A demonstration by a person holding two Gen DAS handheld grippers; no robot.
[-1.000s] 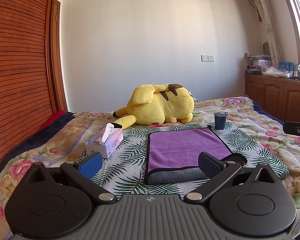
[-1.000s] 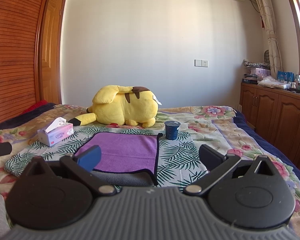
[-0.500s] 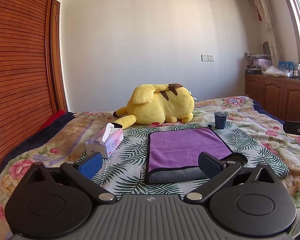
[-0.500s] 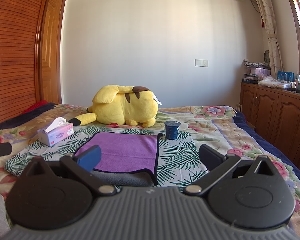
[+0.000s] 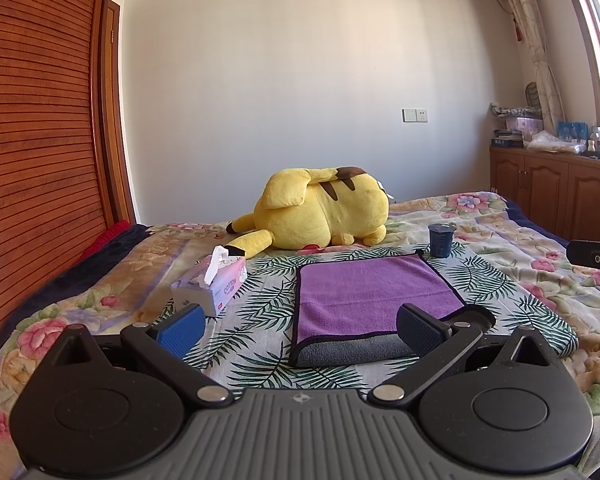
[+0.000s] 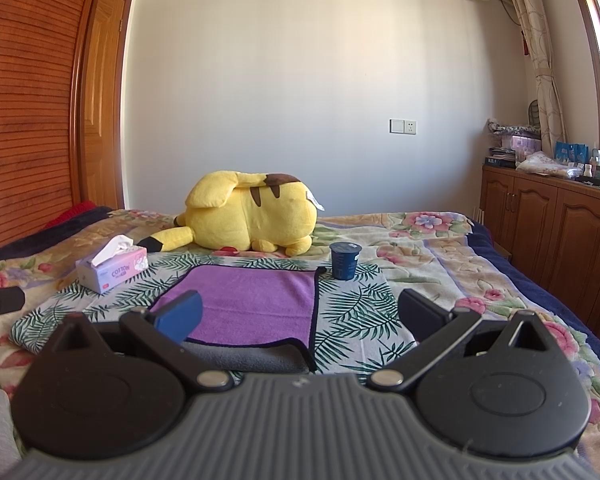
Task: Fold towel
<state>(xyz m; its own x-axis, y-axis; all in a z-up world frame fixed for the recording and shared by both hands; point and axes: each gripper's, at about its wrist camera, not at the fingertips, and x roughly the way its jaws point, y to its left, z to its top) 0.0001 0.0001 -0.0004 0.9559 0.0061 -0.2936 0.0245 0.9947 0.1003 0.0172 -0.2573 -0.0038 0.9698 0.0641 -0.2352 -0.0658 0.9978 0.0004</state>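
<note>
Could grab only the top purple layer of the towel and leave the gray part flat, or bump the blue cup beside its far corner and tip it. Lying flat on the bed, just ahead of the left gripper and the right gripper. Both wide open, holding nothing
</note>
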